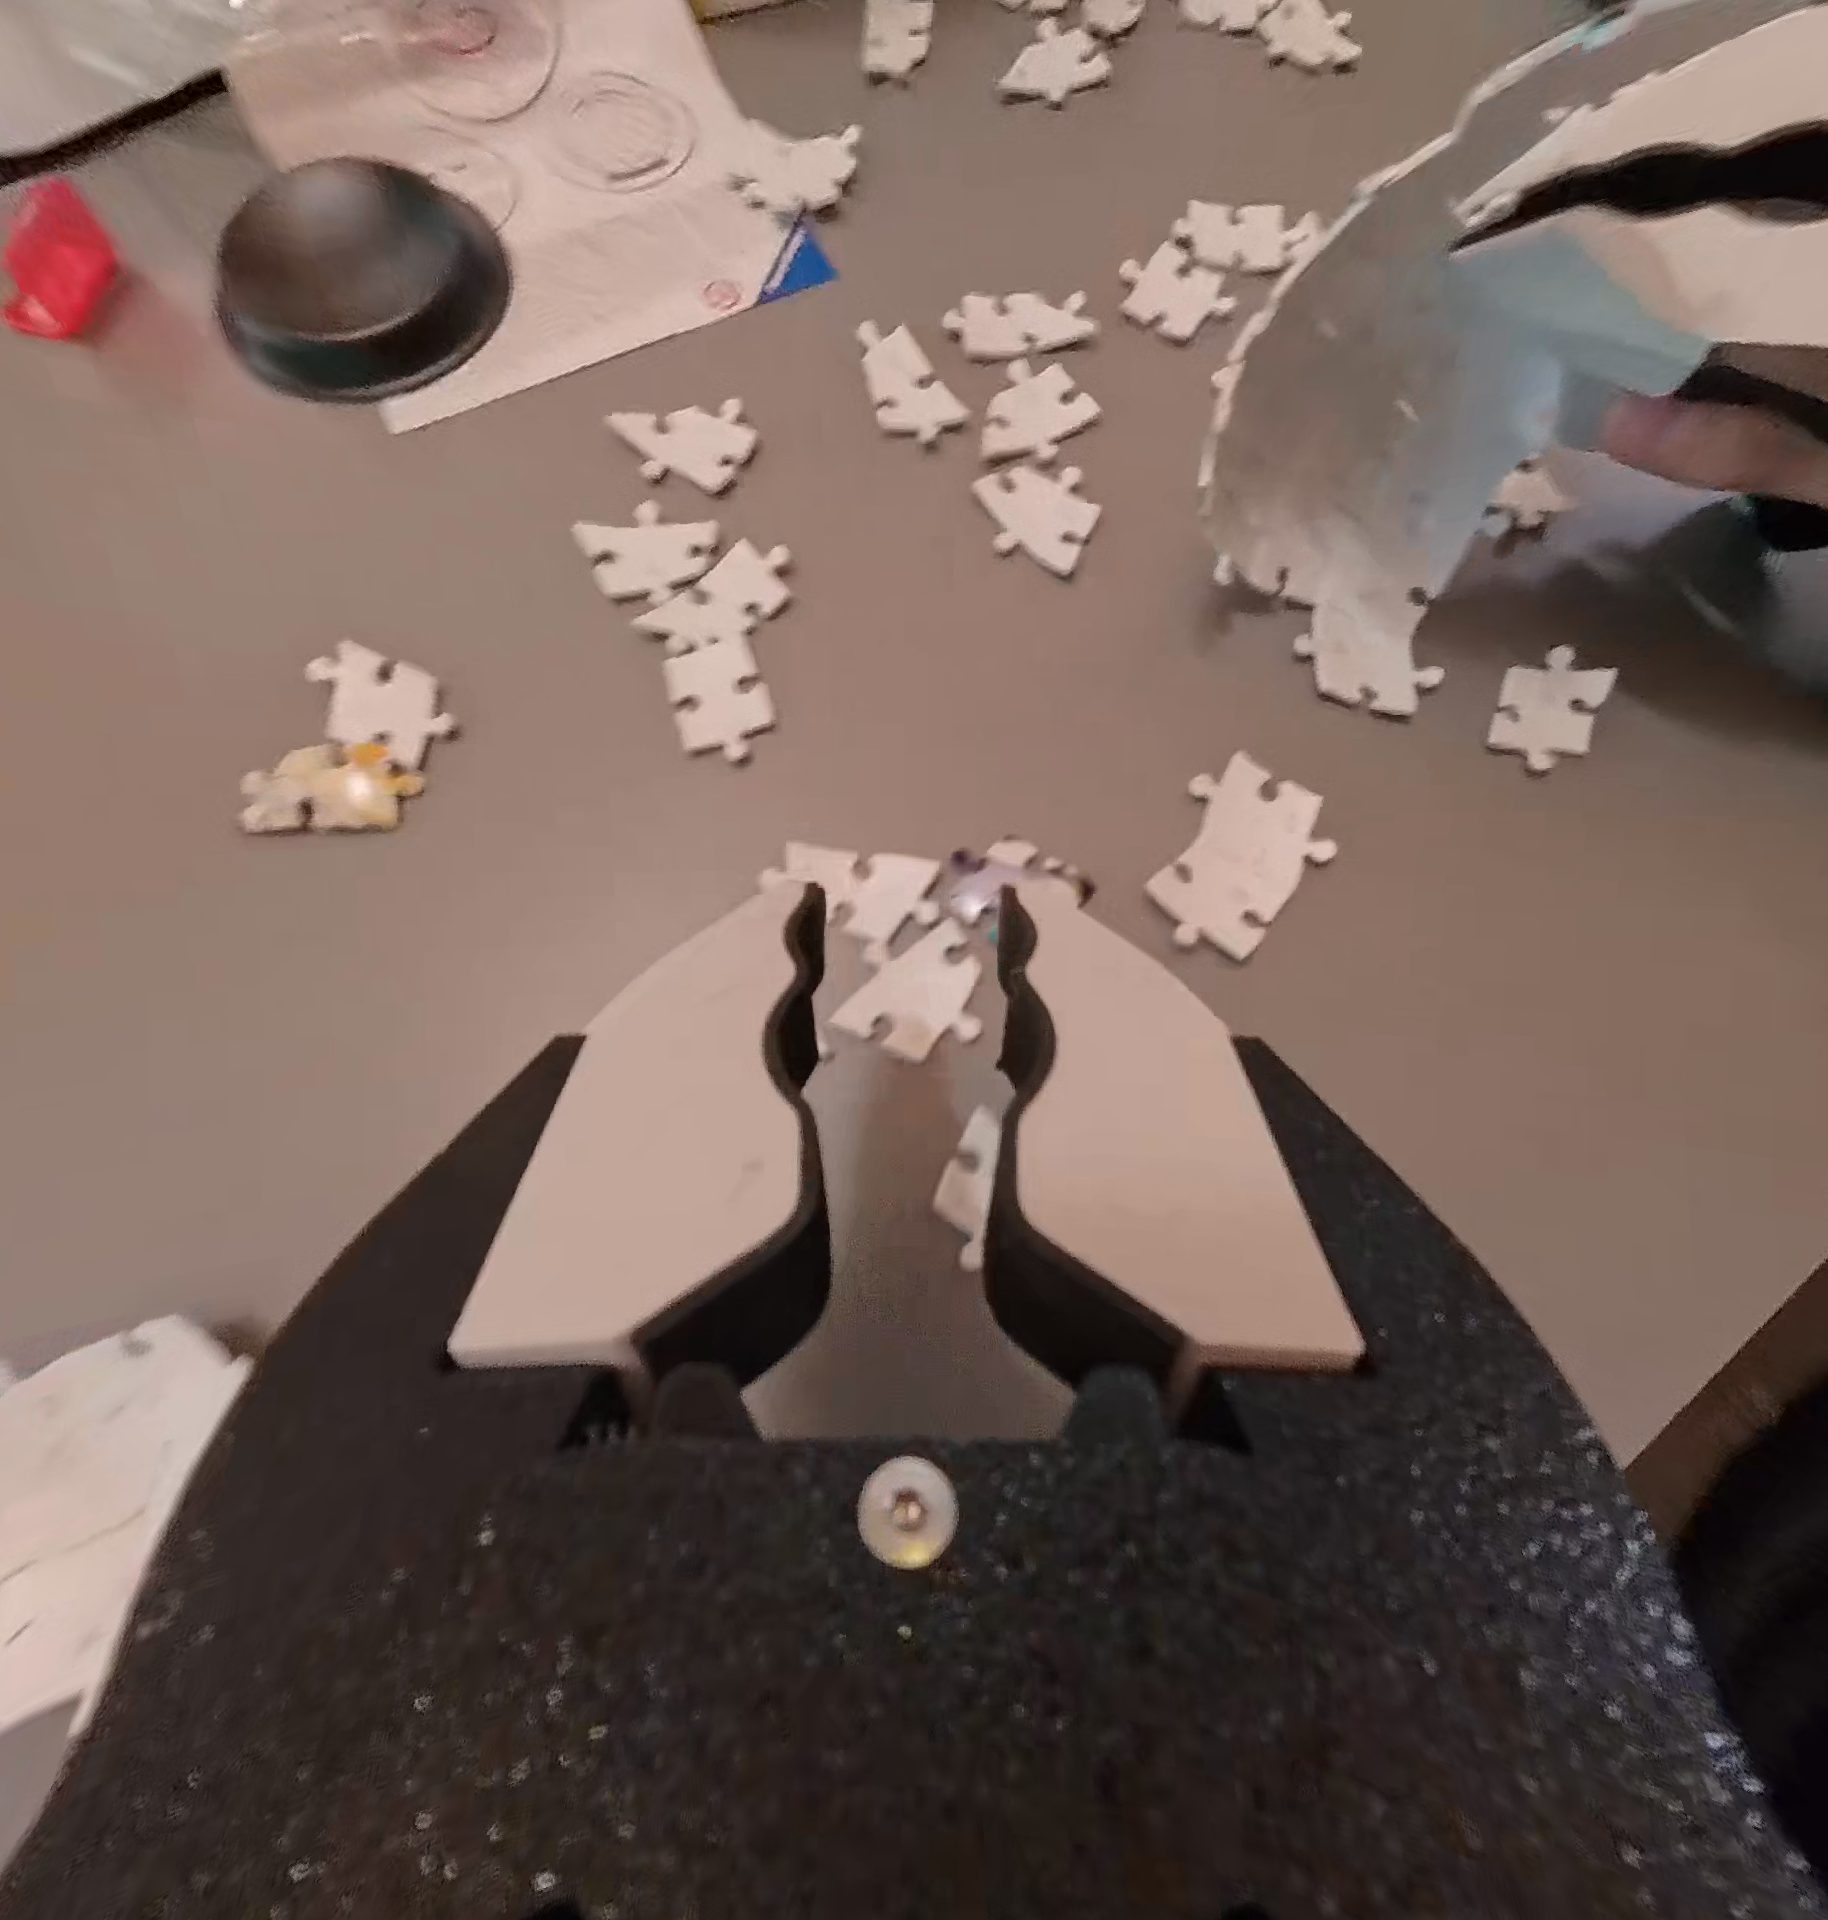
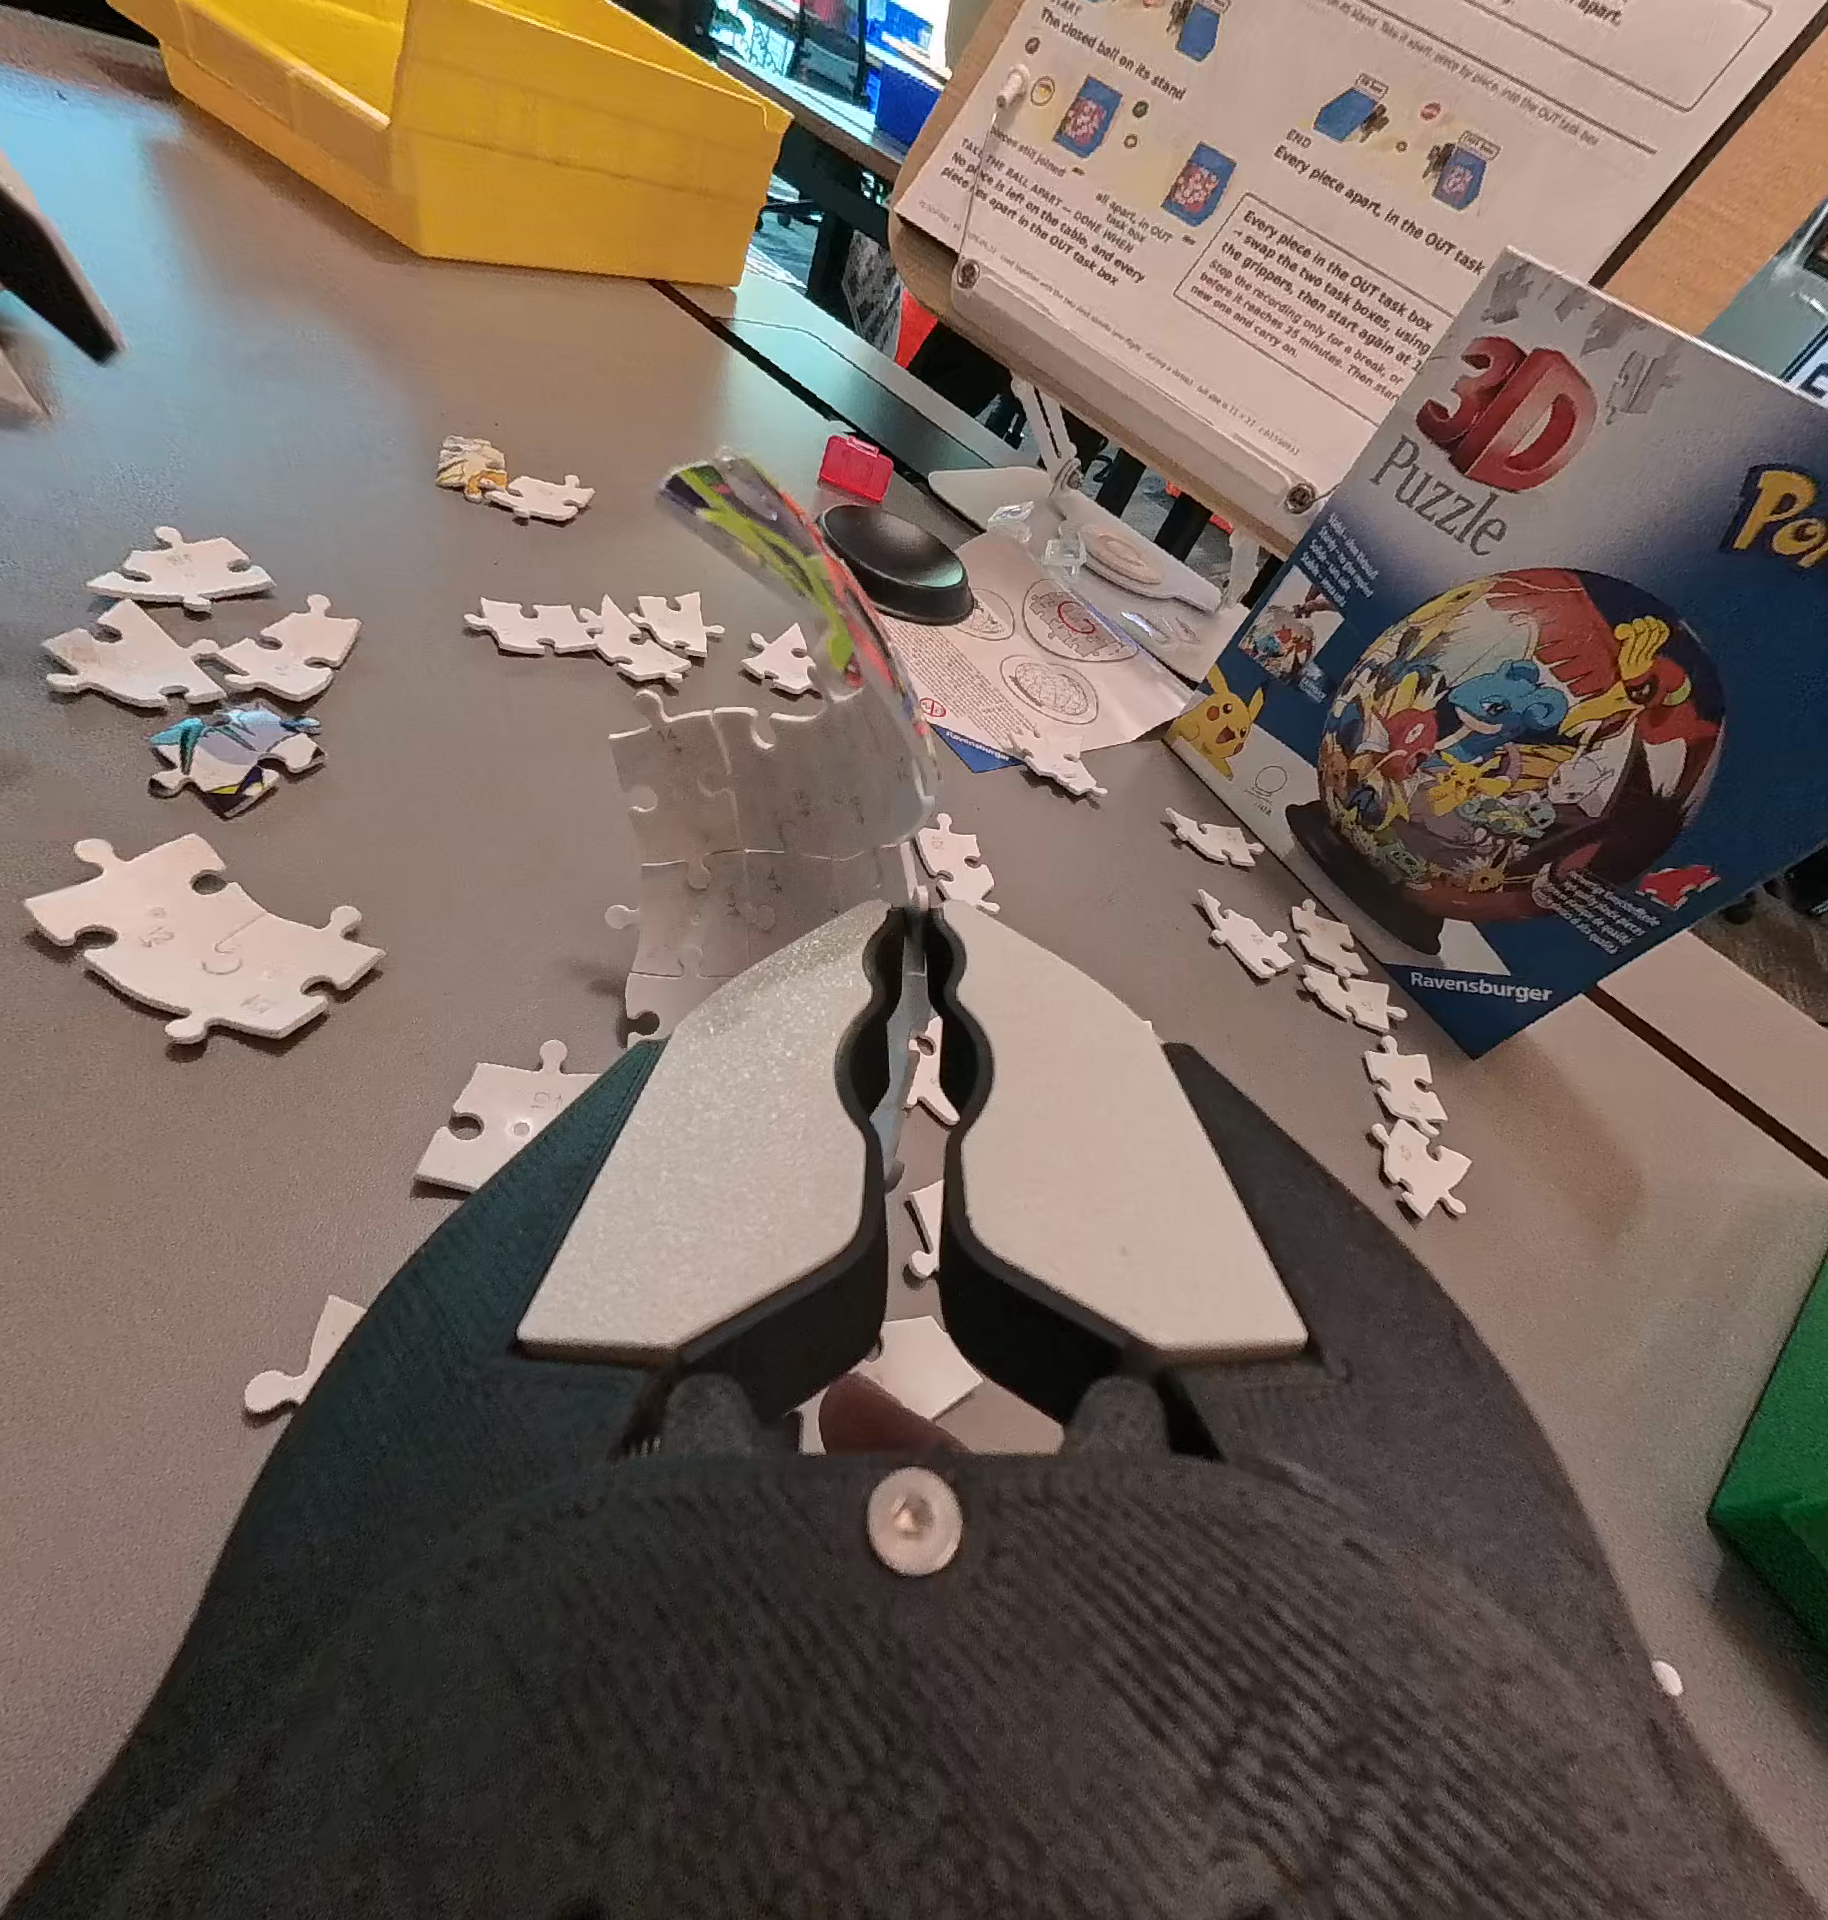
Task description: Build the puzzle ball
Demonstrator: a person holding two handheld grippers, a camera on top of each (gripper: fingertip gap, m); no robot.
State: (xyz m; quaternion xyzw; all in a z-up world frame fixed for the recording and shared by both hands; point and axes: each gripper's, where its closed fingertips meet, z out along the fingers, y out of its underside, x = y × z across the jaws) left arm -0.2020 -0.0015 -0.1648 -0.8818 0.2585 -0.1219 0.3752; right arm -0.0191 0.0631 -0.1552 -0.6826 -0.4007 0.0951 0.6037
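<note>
R tool (image 2: 918,914) clamped on curved section (image 2: 775,821)

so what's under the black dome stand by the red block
The black dome stand sits on a white instruction sheet with circle diagrams and a blue corner. Whatever is printed directly beneath the stand is covered.

Matt grey table (image 1: 266,1039), glossy black stand (image 1: 354,281), grainy plastic fingers (image 2: 744,1122), glossy cardboard puzzle box (image 2: 1575,665)

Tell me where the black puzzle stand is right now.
The black stand sits at far upper left of the left wrist view, on the instruction sheet, beside a red block.
</note>
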